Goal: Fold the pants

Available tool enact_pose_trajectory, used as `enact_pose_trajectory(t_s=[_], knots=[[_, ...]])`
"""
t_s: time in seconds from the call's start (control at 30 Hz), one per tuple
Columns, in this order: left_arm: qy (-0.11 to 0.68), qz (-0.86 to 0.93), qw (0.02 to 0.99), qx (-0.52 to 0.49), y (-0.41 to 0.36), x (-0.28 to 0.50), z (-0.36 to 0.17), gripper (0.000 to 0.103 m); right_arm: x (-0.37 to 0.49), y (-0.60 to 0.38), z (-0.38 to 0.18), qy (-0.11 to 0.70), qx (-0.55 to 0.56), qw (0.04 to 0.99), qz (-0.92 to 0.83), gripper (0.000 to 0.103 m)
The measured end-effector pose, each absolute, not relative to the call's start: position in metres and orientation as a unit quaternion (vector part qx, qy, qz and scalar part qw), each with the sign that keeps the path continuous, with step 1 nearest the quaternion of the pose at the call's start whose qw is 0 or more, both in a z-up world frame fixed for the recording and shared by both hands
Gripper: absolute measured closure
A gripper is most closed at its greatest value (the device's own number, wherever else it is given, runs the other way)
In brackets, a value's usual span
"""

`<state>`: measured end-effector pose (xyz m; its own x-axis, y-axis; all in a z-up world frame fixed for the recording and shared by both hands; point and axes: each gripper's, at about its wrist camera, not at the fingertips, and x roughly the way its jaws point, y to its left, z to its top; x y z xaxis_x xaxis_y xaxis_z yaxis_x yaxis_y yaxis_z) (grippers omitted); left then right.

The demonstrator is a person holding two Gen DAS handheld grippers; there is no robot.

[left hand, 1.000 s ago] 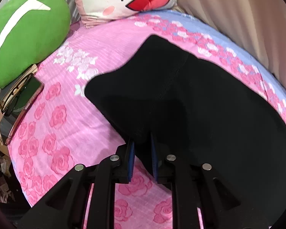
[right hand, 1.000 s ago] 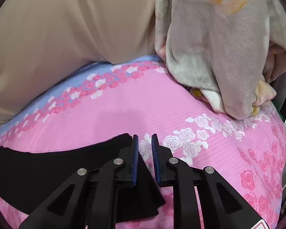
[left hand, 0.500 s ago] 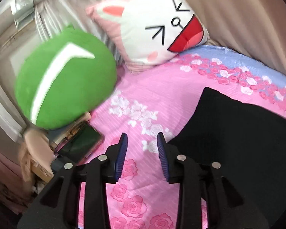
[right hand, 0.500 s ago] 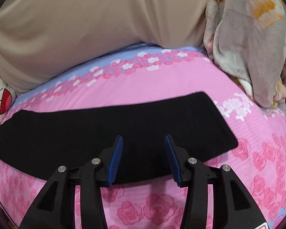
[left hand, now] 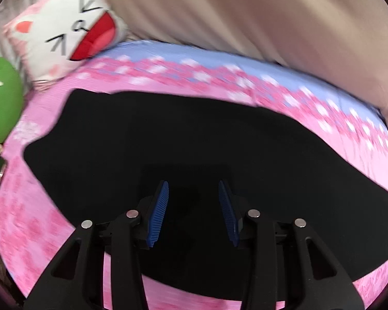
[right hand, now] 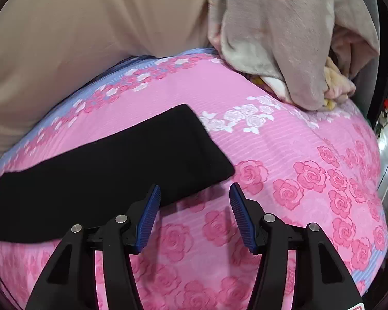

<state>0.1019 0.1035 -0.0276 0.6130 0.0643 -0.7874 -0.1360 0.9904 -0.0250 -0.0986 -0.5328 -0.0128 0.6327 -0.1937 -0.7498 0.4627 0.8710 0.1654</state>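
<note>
Left hand-held gripper (left hand: 193, 210) hangs released, jaws spread and empty, over the middle of the black pants (left hand: 183, 152). Right hand-held gripper (right hand: 194, 213) is likewise spread and empty, with the pants' (right hand: 111, 165) narrow end just ahead and to its left on the bed (right hand: 310, 155).

Likely slip: a pinch closing on only the top layer would peel the 2 layers apart and skew the fold. The left view is blurred, so edges there are hard to place.

Pants lie flat and smooth as a long dark strip, seemingly folded lengthwise already; seams cannot be made out.
</note>
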Motion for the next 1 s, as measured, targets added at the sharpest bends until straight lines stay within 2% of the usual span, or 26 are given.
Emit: enact_pose_trajectory(t_s=[0.13,0.2,0.27,0.3,0.33,0.37,0.57,0.73,1.0], knots=[[0.445,0.055,0.894,-0.021,0.077,0.102,-0.041,0.064,-0.079,-0.551,-0.023,0.403,0.197,0.876,-0.176,0.044],[0.450,0.049,0.891,-0.014,0.070,0.101,-0.043,0.063,-0.067,-0.553,-0.030,0.414,0.212,0.871,-0.160,0.036],[0.445,0.054,0.894,-0.002,0.067,0.099,-0.043,0.062,-0.060,-0.552,-0.030,0.414,0.212,0.872,-0.153,0.037],[0.442,0.056,0.895,0.004,0.064,0.098,-0.042,0.062,-0.057,-0.550,-0.030,0.415,0.206,0.874,-0.150,0.052],[0.441,0.053,0.896,0.003,0.062,0.098,-0.042,0.061,-0.055,-0.548,-0.030,0.415,0.210,0.874,-0.142,0.080],[0.442,0.048,0.896,0.002,0.064,0.096,-0.042,0.061,-0.054,-0.548,-0.030,0.413,0.227,0.873,-0.122,0.088],[0.440,0.029,0.897,-0.007,0.072,0.087,-0.037,0.061,-0.041,-0.497,0.016,0.364,0.231,0.900,-0.069,0.088],[0.432,0.031,0.901,-0.020,0.093,0.081,-0.030,0.061,-0.008,-0.396,0.054,0.345,0.174,0.922,0.031,0.088],[0.415,0.043,0.908,-0.034,0.137,0.061,-0.025,0.061,0.053,-0.200,0.038,0.392,0.077,0.899,0.182,0.087]])
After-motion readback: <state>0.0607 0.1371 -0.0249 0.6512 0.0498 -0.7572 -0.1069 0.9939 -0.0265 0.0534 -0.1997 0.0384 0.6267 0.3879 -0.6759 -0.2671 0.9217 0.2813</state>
